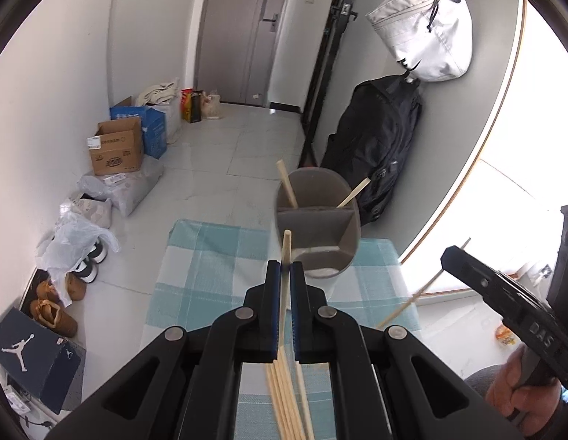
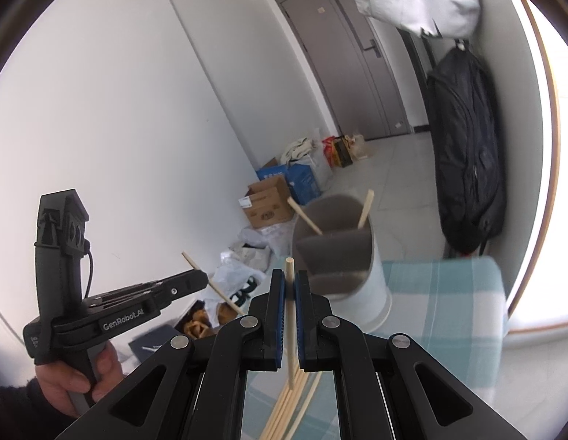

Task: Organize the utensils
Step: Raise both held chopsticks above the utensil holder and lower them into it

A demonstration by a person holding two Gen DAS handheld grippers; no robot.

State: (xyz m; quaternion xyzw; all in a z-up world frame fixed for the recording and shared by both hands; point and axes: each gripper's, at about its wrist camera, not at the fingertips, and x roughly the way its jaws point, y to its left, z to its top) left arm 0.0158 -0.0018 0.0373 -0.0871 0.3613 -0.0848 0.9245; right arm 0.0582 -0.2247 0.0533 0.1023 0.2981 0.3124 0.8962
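Two chopsticks (image 1: 288, 186) are already standing in the far compartment of the grey divided holder (image 1: 317, 220), one leaning toward each side of its rim, so the sorting is judged to be under way but well short of finished. The holder is sitting at the far edge of the bench (image 1: 210, 264), which is covered in a blue-and-white checked cloth. A loose bundle of chopsticks (image 1: 284, 396) is lying on the cloth at the near edge, below both tools, waiting to be moved; the nearer compartments of the holder are looking empty as far as can be seen.

The left tool (image 1: 285, 267) is pressing its blue-padded jaws together on a single chopstick (image 1: 286, 249), whose tip is poking up past the jaw ends and lining up with the holder just beyond. The right tool (image 2: 290, 282) is likewise pinching one chopstick (image 2: 290, 267) between nearly closed jaws, its round end sticking up above the pads and its lower end hanging over the bundle. Each tool is being held by a hand (image 2: 82, 374) on its grip, and both are hanging above the near part of the bench, short of the holder.

Judging from this, what is left is dropping these two sticks into a compartment, then working through the remaining bundle.
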